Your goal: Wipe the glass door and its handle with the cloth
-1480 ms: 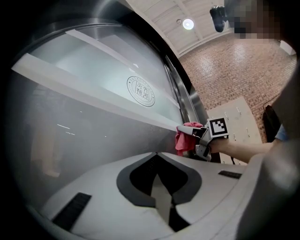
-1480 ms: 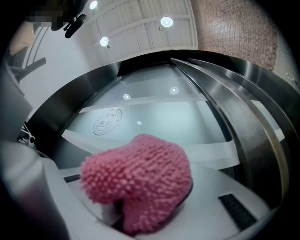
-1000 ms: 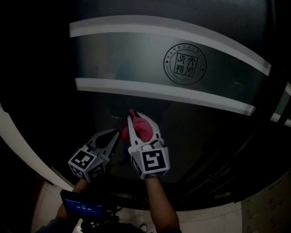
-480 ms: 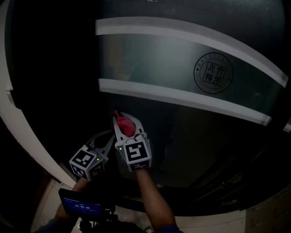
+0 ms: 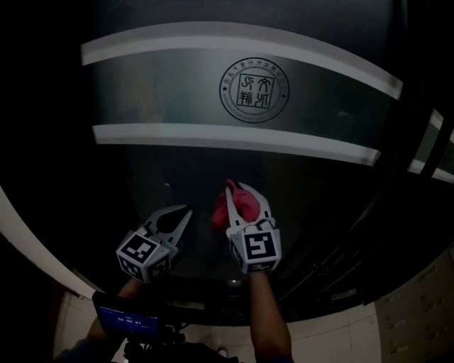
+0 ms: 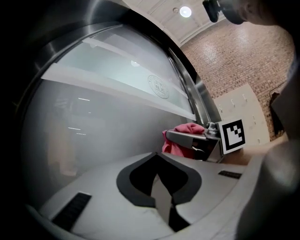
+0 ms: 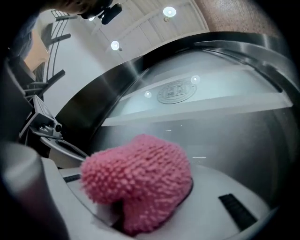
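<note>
"If you can see it, where's the cloth (image 5: 237, 203)?"
"Below the door's (image 5: 163, 92) seal (image 5: 254, 90), gripped in my right tongs (image 5: 244, 192). Left tongs (image 5: 187, 210), lower left of it, closed on nothing."

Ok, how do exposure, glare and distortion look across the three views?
Head view: heavily underexposed, only the white bands on the glass door read well. Left gripper view: strong fisheye curving of the door, bright ceiling lamp. Right gripper view: pink cloth fairly sharp, lamp reflections dot the glass.
</note>
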Tool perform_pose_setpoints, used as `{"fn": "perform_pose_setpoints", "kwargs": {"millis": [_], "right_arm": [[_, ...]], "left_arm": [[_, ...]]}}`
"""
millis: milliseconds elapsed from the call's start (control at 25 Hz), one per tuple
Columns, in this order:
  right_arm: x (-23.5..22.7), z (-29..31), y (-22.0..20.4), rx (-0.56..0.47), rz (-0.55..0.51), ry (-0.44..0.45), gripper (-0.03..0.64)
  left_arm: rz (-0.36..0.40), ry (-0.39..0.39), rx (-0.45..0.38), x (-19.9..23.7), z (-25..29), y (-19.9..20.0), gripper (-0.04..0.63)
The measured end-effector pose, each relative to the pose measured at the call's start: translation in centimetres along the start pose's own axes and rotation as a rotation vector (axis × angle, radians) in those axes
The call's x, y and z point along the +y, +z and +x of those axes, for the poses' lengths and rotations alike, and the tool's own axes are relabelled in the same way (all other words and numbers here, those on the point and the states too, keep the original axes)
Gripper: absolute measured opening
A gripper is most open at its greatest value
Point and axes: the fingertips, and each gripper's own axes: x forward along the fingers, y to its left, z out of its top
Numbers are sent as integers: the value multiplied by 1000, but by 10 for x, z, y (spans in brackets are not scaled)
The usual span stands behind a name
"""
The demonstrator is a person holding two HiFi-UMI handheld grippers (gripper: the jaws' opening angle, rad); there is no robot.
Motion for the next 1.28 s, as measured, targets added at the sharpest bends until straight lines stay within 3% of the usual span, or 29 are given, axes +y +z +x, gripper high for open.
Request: {"fn": "perform_pose_setpoints", "kwargs": {"millis": [160,360,680,880,1080,1280], "right_arm": [[-76,-43,-4,24,-27,-108,55],[-156,-89,-7,36,11,-255,55],[-161,-95,-4,47,-13,-277,55],[-86,-71,3,-12,33,-191,55],[48,-9,-16,-14,98,37,55],[176,52,-27,12,160,226,55]], "left_arm": [[-10,-48,1,-35,29,-2,3],[-23,-68,2,-60,50,-8,2],[-58,-84,9,-77,56,-7,2],[-48,-31,9,-44,30,-18,3],[-90,66,28,0,-21,-32,2],[-58,213,58,67,-86,-59,2]]}}
